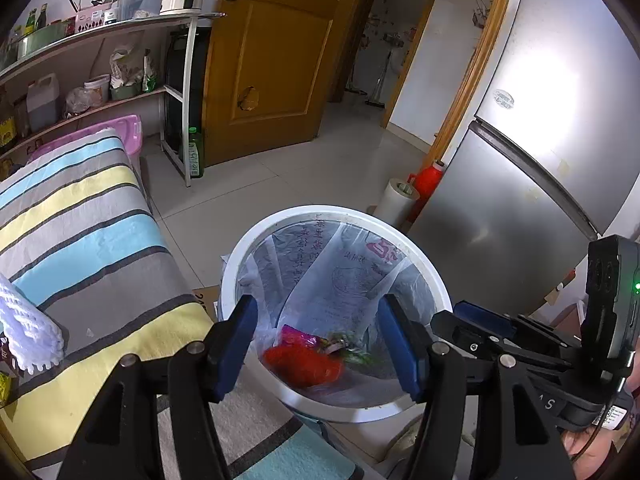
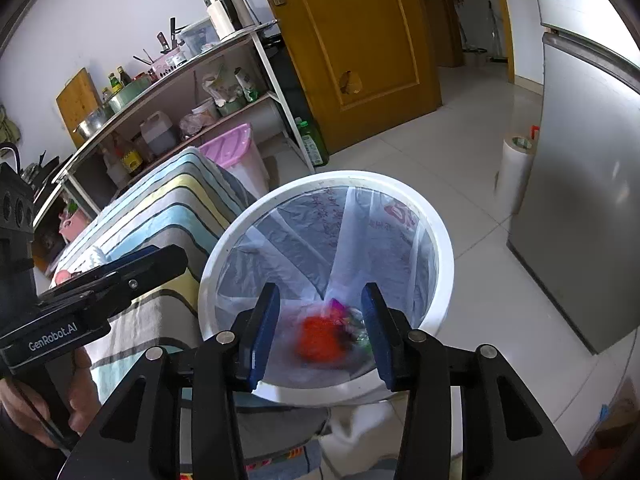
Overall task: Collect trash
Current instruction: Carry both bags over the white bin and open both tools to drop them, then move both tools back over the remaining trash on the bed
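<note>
A white round trash bin (image 1: pixel 430 276) lined with a clear plastic bag stands on the floor beside the striped table. Red and pink trash (image 1: pixel 304 364) lies at its bottom. My left gripper (image 1: pixel 320 344) is open and empty, held above the bin's near rim. The right gripper's body (image 1: pixel 520 340) shows at the right. In the right wrist view the bin (image 2: pixel 442 216) lies below, with the trash (image 2: pixel 320 336) blurred inside. My right gripper (image 2: pixel 320 332) is open and empty above the bin. The left gripper (image 2: pixel 120 276) reaches in from the left.
A table with a striped cloth (image 1: pixel 80 240) stands left of the bin. A shelf rack (image 1: pixel 100 40) with bottles and jars lines the wall. A silver fridge (image 1: pixel 520 160) stands at the right, with a white roll (image 1: pixel 396 200) and a red jug (image 1: pixel 426 180) beside it. A wooden door (image 1: pixel 280 40) is behind.
</note>
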`<action>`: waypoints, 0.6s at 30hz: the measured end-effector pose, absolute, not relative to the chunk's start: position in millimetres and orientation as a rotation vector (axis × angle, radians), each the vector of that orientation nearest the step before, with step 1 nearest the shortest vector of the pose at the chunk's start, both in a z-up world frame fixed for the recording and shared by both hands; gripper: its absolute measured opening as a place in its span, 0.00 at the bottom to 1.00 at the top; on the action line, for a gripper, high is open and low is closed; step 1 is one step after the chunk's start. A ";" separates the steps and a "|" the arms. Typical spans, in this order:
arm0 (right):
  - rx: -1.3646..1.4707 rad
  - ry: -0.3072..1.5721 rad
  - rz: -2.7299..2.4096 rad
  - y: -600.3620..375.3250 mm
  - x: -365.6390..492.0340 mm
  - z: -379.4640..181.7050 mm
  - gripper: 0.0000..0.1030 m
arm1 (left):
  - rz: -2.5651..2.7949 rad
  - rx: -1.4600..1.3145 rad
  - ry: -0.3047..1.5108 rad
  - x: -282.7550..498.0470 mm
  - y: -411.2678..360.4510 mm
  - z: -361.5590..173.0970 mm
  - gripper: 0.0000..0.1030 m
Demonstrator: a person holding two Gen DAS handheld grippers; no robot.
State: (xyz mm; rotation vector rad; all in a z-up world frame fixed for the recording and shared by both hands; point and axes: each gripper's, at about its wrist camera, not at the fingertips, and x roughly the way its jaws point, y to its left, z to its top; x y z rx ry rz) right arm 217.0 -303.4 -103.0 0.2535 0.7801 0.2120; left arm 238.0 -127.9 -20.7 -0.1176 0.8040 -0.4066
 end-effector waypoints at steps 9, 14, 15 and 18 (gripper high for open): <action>0.229 0.744 0.234 -295.6 200.8 -88.7 0.43 | -0.377 -0.121 0.760 223.3 -113.0 -10.8 0.63; 0.205 0.716 0.266 -284.9 185.3 -75.0 0.42 | -0.336 -0.123 0.723 203.0 -94.2 -2.1 0.63; 0.201 0.712 0.278 -281.6 181.7 -72.2 0.42 | -0.327 -0.127 0.718 198.2 -89.4 -0.5 0.63; 0.194 0.695 0.307 -273.1 171.5 -65.6 0.42 | -0.297 -0.135 0.703 182.4 -74.1 2.7 0.63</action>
